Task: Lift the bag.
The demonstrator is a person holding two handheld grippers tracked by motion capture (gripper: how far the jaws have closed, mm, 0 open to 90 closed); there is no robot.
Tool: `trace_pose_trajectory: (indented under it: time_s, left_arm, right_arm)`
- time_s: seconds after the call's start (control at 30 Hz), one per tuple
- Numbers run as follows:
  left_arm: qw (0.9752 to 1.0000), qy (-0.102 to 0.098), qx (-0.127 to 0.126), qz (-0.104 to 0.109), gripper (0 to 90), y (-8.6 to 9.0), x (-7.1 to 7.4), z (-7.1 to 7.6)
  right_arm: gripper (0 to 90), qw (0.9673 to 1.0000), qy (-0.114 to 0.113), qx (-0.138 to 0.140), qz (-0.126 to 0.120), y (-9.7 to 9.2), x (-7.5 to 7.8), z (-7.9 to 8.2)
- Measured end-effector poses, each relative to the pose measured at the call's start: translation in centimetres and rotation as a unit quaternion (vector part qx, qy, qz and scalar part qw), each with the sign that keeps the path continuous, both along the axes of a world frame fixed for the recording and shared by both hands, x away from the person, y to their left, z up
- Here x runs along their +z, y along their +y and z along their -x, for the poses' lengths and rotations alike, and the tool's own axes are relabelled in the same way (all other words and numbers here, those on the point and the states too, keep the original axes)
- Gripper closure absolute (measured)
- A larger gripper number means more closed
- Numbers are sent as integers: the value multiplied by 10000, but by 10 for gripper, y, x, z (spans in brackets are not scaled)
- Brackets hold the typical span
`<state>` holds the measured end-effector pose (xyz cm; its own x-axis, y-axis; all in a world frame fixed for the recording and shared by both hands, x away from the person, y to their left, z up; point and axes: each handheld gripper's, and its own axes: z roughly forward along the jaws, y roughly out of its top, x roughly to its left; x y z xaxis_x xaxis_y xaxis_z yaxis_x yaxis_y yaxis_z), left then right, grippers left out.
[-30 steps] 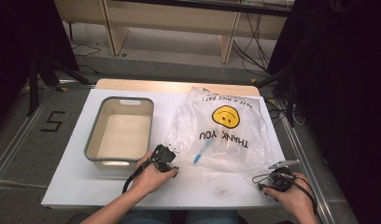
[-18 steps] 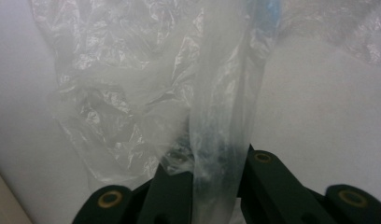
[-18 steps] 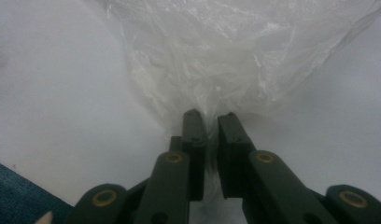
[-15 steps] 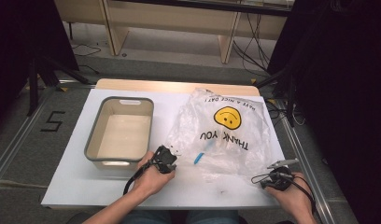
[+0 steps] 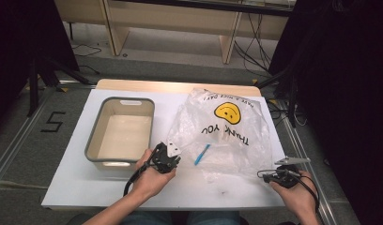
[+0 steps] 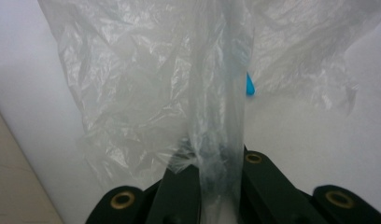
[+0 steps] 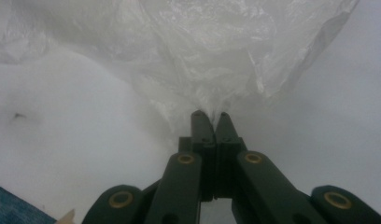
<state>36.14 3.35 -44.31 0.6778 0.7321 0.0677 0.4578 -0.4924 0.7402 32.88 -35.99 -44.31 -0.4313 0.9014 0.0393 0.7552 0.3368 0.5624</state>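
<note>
Both grippers, left gripper (image 5: 168, 156) and right gripper (image 5: 273, 175), have just been closing and now clench the flimsy, slippery plastic bag (image 5: 222, 133) by its near-edge rim; I grip there.

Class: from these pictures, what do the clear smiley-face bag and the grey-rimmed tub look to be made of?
Clear smiley-face bag: thin glossy plastic film; crinkled, see-through, printed.
Grey-rimmed rectangular tub: apparently rigid moulded plastic, smooth cream inside; rounded corners and a handle slot suggest it.
</note>
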Motion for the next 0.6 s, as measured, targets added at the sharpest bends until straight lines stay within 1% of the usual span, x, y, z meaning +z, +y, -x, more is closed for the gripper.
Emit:
trace_pose_trajectory:
  time_s: [0.1,0.23,0.3,0.37,0.4,0.47,0.53,0.6]
  left_arm:
    - [9997,-192,28,156,893,4,9,0]
    - [9986,-422,95,297,893,9,19,-2]
    - [9981,-526,84,325,893,11,21,-2]
    - [9976,-606,72,339,893,12,24,-2]
    - [9969,-693,54,368,893,11,25,-2]
    - [9959,-807,45,398,893,11,28,-3]
    - [9955,-843,30,431,893,12,31,-3]
    - [9946,-913,59,487,893,13,34,-4]
  right_arm:
    - [900,9996,-229,-83,-135,-4,6,0]
    - [900,9982,-490,-236,-236,-9,15,0]
    - [900,9973,-606,-300,-289,-10,19,0]
    - [900,9962,-749,-332,-310,-11,23,0]
    - [900,9957,-798,-351,-320,-11,24,0]
    - [900,9944,-929,-370,-332,-11,28,0]
    - [900,9926,-1085,-415,-355,-12,32,0]
    - [900,9912,-1193,-441,-370,-12,35,0]
